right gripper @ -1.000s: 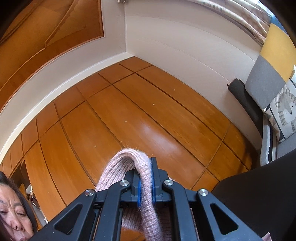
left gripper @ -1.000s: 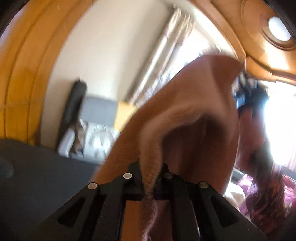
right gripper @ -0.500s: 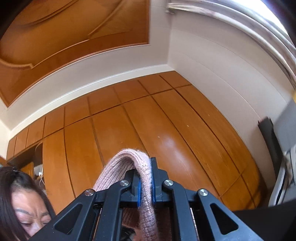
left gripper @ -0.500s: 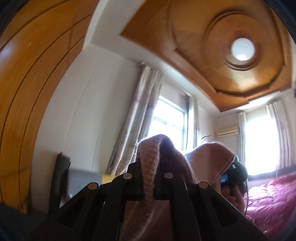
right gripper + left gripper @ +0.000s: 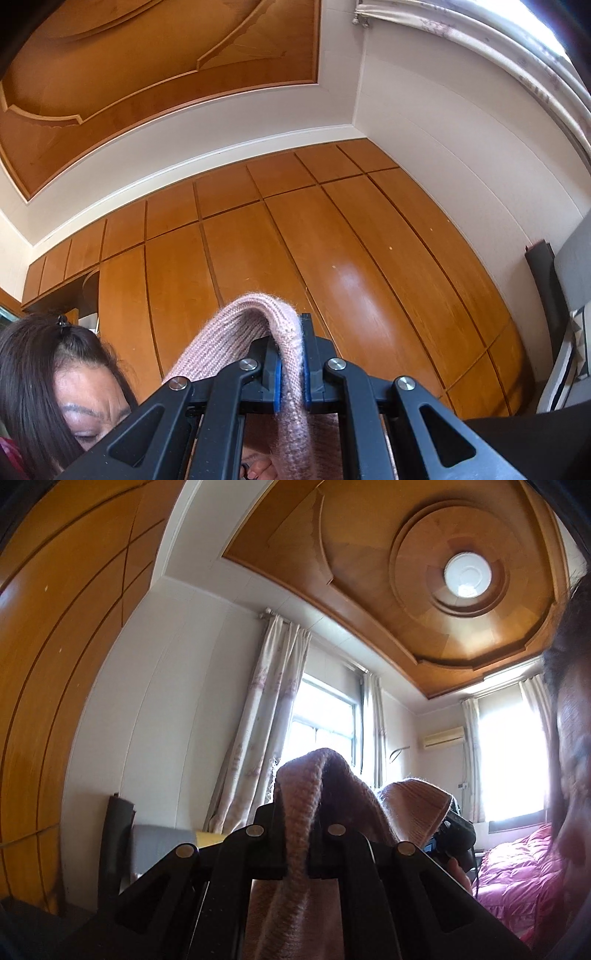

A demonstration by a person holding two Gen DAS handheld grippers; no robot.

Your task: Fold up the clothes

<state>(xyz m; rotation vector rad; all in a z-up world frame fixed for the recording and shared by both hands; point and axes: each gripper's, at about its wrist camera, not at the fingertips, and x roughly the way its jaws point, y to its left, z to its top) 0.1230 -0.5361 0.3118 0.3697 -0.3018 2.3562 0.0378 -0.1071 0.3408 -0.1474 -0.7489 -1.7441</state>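
Note:
A pink knitted garment (image 5: 325, 786) is held up in the air between both grippers. My left gripper (image 5: 295, 845) is shut on a thick ribbed edge of it, and the cloth hangs down below the fingers. In the left wrist view another fold of the garment (image 5: 417, 805) drapes over my right gripper (image 5: 448, 834) to the right. In the right wrist view my right gripper (image 5: 291, 369) is shut on a ribbed edge of the garment (image 5: 255, 314), which loops up over the fingers. Both cameras point upward; the rest of the garment is hidden.
The person's head (image 5: 48, 376) is close at the lower left of the right wrist view. A wooden wardrobe wall (image 5: 295, 258) stands ahead. A window with curtains (image 5: 258, 720), a pink quilt on a bed (image 5: 517, 871) and a grey-and-yellow headboard (image 5: 159, 845) show in the left wrist view.
Both grippers have lifted and tilted upward with the garment, so the views swung from the dark surface and cushions to the ceiling and upper walls. Both stay shut on it.

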